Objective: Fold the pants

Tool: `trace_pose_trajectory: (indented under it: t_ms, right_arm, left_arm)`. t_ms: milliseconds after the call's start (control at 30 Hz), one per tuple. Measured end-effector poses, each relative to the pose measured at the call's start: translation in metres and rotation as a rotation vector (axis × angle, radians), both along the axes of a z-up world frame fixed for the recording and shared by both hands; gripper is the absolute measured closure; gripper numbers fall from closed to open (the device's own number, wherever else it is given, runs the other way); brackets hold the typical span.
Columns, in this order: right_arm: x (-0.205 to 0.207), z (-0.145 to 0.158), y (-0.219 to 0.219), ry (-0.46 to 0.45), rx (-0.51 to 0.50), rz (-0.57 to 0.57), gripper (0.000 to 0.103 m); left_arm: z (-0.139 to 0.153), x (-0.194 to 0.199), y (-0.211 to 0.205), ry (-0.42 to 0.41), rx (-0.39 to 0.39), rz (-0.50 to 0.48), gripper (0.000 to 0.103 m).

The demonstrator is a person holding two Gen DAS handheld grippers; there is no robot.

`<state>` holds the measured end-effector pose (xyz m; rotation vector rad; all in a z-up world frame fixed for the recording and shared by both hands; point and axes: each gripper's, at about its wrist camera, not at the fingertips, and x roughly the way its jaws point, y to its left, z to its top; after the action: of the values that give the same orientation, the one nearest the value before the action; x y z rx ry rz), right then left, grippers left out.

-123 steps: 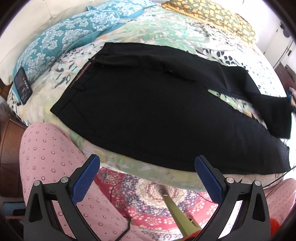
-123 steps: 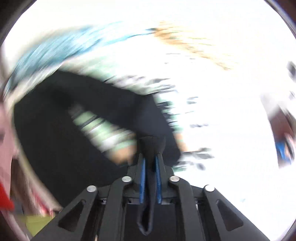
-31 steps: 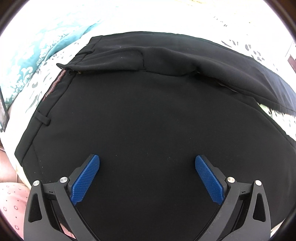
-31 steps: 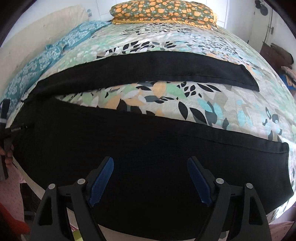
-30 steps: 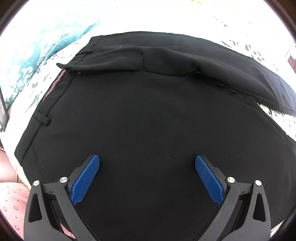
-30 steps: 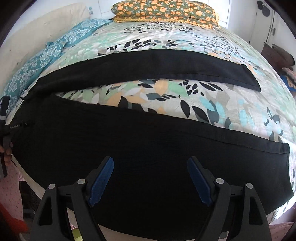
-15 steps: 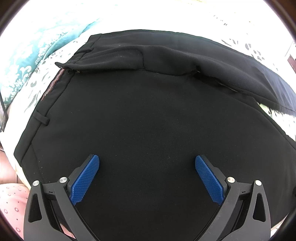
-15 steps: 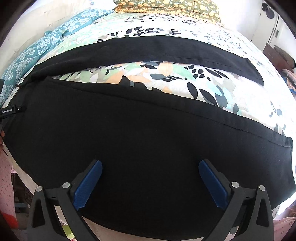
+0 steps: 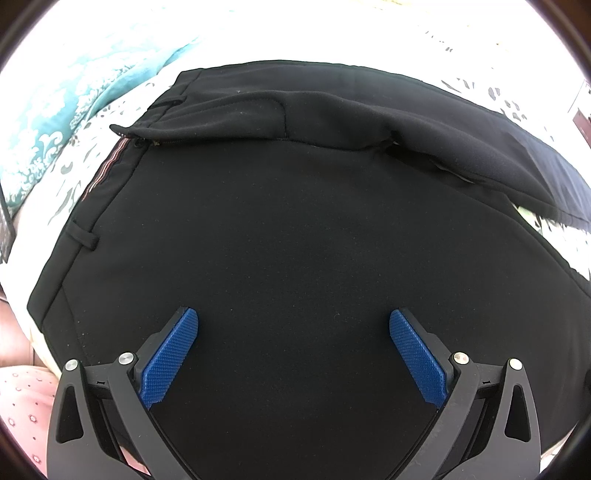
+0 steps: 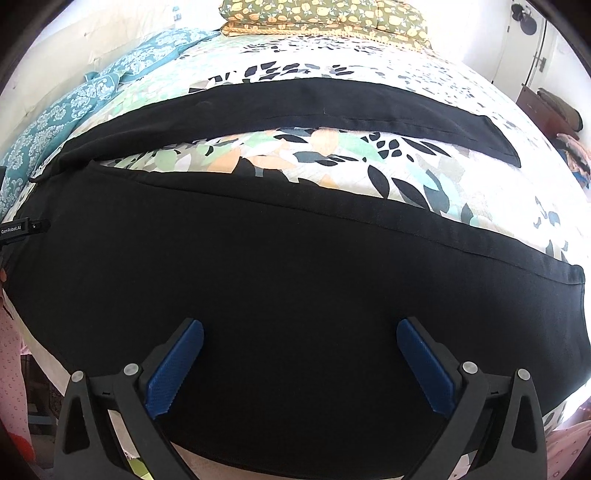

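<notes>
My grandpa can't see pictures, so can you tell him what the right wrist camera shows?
Black pants lie spread on a bed with a leaf-print bedspread, the two legs apart with bedspread showing between them. The right gripper hovers over the near leg, its blue-padded jaws wide open and holding nothing. A teal pillow and a yellow-flowered pillow lie beyond.

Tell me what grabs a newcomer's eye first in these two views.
The black pants dominate, spread flat across the leaf-print bedspread with both legs apart, bedspread showing between them. Both the left gripper and right gripper hang open just above the near fabric. At the far edge lies an orange-flowered pillow.
</notes>
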<state>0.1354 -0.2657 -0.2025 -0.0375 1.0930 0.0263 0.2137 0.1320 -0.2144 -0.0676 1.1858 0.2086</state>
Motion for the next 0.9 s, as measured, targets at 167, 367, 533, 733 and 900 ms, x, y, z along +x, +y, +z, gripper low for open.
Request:
trace_pose_trajectory:
  t_ms: [167,367,533,733,900]
  right_arm:
    - [0.000,0.000,-0.001,-0.001,-0.001,0.002,0.000]
    - [-0.001,0.000,0.000,-0.001,-0.002,0.002,0.000]
    - [-0.001,0.001,0.000,-0.004,-0.007,0.001,0.000]
    - [-0.002,0.001,0.000,-0.011,-0.008,0.001,0.000]
    - [-0.002,0.000,0.001,-0.016,-0.008,0.003,0.000]
  left_arm:
    - [0.001,0.000,0.000,0.005,-0.004,-0.004,0.000]
    - [0.001,0.000,-0.001,0.005,0.000,-0.010,0.000]
    - [0.002,-0.002,-0.001,0.002,-0.004,-0.026,0.000]
    - [0.006,0.002,0.003,0.006,-0.031,-0.014,0.000]
    - [0.017,0.001,0.003,-0.063,-0.087,-0.011,0.001]
